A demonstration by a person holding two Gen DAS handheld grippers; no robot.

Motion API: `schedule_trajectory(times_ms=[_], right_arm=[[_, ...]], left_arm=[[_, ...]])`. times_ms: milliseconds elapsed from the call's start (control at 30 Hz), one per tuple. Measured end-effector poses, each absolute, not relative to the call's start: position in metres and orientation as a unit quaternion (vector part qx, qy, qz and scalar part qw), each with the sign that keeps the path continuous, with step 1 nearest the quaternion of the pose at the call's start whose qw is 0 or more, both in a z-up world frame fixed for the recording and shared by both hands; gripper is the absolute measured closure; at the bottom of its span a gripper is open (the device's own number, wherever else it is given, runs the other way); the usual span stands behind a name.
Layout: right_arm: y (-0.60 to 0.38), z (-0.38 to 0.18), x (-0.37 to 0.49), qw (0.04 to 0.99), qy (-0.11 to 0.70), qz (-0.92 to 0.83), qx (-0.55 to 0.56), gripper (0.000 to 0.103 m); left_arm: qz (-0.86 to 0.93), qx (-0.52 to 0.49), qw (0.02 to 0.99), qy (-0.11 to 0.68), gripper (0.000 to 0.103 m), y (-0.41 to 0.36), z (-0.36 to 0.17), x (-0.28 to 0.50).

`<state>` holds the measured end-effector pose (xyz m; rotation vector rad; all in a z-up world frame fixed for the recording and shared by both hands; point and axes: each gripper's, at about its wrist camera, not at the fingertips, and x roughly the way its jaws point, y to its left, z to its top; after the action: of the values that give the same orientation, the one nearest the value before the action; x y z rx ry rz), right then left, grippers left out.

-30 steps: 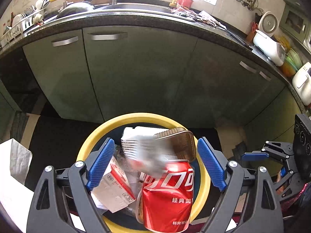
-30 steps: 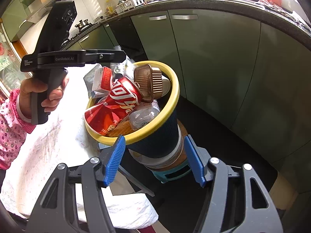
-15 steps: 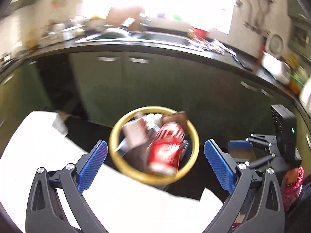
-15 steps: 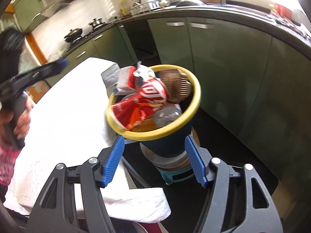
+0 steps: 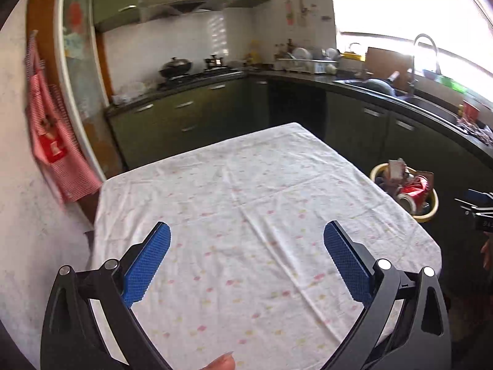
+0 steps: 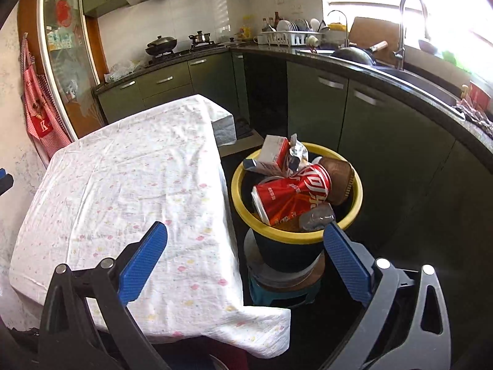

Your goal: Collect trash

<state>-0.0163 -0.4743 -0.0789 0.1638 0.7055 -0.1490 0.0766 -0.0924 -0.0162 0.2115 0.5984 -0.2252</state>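
A dark trash bin with a yellow rim [image 6: 357,199] stands on a low stool right of the table; it also shows in the left wrist view [image 5: 433,208]. It is full: a crushed red cola can [image 6: 292,195], a red-and-white carton [image 6: 272,152], a brown foil tray [image 6: 339,182] and crumpled plastic. My left gripper [image 5: 246,260] is open and empty above the white tablecloth [image 5: 246,191]. My right gripper [image 6: 245,260] is open and empty, near the table's right edge with the bin beyond it.
Dark green kitchen cabinets [image 6: 385,123] and a black counter with a sink [image 6: 416,71] curve behind the bin. A stove with a wok [image 5: 175,67] is at the back. A red checked apron [image 5: 52,141] hangs on the left wall.
My left gripper has pulled back from over the bin and swung left, now facing the table. My right gripper has backed away and risen, so the bin looks smaller.
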Motion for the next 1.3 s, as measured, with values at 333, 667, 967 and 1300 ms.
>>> schedule_trajectory(times_ms=[333,667,967,1300], right_arm=[[-0.443,-0.038,-0.047,0.951,0.301,-0.070,0.029,0.006],[-0.435,-0.036,-0.067,0.954,0.291,-0.070,0.021,0.006],[-0.434,-0.033,-0.075,0.957,0.282,-0.070,0.023,0.006],[-0.438,-0.034,-0.071,0.956,0.283,-0.071,0.028,0.006]], left_arm=[[-0.078,0.068,0.964,0.243,0.005,-0.044,0.016,0.015],[-0.066,0.054,0.969,0.231,0.005,-0.044,0.022,-0.017],[-0.067,0.055,0.971,0.223,0.005,-0.047,0.026,-0.030],[-0.070,0.059,0.969,0.228,0.005,-0.050,0.025,-0.024]])
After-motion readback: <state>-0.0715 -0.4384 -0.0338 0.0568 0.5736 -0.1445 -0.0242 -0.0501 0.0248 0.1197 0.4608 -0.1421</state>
